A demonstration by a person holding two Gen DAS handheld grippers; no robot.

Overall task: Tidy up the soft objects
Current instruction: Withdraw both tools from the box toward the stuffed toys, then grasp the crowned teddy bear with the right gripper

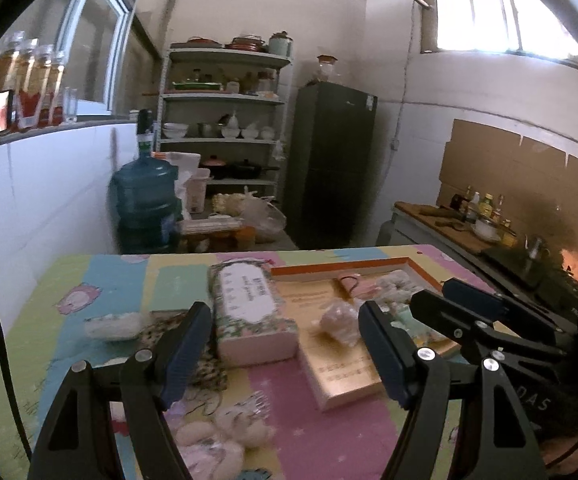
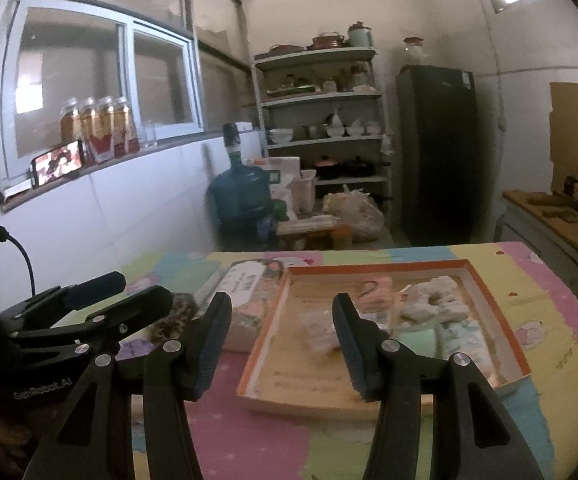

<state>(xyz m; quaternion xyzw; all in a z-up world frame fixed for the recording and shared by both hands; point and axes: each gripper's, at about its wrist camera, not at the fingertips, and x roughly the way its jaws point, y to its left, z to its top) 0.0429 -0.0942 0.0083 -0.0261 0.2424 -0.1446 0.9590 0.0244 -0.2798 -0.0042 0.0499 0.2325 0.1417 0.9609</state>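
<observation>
Both tongs hang above the near part of the counter (image 1: 101,276), which is covered by a pastel patchwork mat. The left tongs (image 1: 285,344) stand wide apart with nothing between them, and the right tongs (image 2: 281,332) are likewise spread and hold nothing. A shallow tray (image 2: 489,292) with an orange rim lies right of centre on the mat, its far edge close to the counter's far edge and its right wall set in from the right side, where a strip of bare mat runs. Inside it sit a pink piece (image 2: 377,294), a grey plush (image 2: 433,300) beside it, a pale green pack (image 2: 419,340) nearer the front, and a wrapped lump (image 2: 317,334) that is too blurred to name. A tissue pack (image 1: 253,312) lies along the tray's left wall, touching or nearly so. Left of that are a white fluffy piece (image 1: 111,326) and a leopard-print cloth (image 1: 205,360) partly hidden behind the left tongs' finger. At the near edge, under the left tongs, a white plush (image 1: 229,428) lies. The pink band of mat in front of the tray is bare. The right tongs show in the left view over the tray's right wall. Beyond the counter stand a water jug (image 2: 245,196), a shelf rack (image 2: 321,96) and a dark fridge (image 2: 437,152).
</observation>
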